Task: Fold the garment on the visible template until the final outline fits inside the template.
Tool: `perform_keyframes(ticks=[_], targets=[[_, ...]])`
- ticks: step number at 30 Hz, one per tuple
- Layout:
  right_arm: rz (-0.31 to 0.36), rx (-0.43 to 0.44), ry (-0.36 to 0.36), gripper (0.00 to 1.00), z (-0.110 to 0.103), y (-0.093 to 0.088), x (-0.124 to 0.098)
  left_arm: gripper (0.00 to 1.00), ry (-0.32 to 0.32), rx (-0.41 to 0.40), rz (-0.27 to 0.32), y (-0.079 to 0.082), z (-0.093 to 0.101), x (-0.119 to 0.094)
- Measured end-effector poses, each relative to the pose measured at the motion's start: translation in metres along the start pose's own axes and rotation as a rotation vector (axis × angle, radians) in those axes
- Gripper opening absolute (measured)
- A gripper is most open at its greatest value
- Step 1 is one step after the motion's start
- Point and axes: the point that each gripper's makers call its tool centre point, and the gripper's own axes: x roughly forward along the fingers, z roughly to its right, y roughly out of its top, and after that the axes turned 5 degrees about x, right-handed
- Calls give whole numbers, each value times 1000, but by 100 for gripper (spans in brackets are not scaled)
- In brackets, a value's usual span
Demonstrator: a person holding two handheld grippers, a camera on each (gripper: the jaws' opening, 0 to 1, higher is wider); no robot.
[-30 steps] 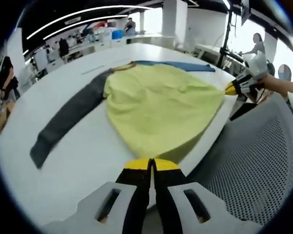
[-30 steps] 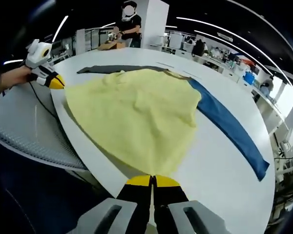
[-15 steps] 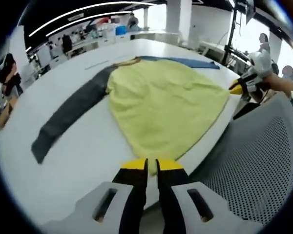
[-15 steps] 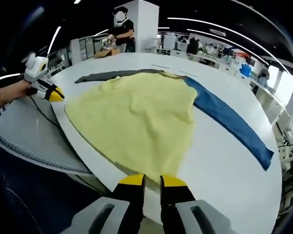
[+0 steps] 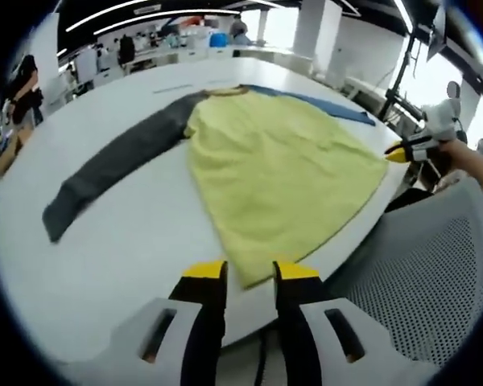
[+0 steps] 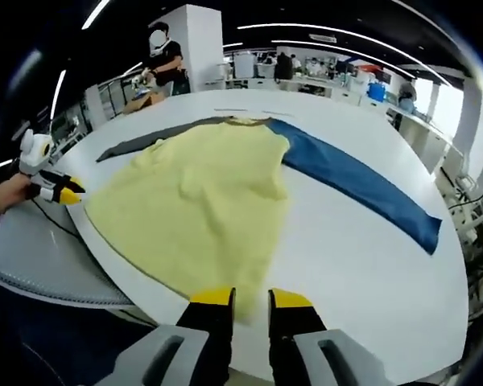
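Ahead of the left tongs, which are black with yellow tips on white bodies, the garment has a plain pale yellow body, one dark grey sleeve and one blue sleeve. The desk is plain white. The right tongs share the same black, yellow and white.

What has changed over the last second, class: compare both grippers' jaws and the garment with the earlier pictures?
Both grippers let go: the left gripper and right gripper, shut on the yellow hem a second ago, now stand open with the hem corners lying on the white table. The garment stays spread flat, grey sleeve and blue sleeve outstretched.
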Motion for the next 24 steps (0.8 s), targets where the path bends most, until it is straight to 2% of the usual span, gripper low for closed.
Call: perform_keyframes(ticks=[3,10,13,20,24], targets=[[-14,13,-3,10,2,-2,4,15,3,-38,-18,-2,0,6],[-28,78,10,9,0,-6,8,11,5,-36,-35,-9,-1,12],[-42,79,-3,7,-1,-11,10,10,7,-51,-36,-9,-3,13],[-50,59,-14,1,-2,-10,16,11,15,-21,-56,-10,-1,13],[-53,71,-8,0,-3,-10,17,16,27,-26,-60,-10,-2,11]])
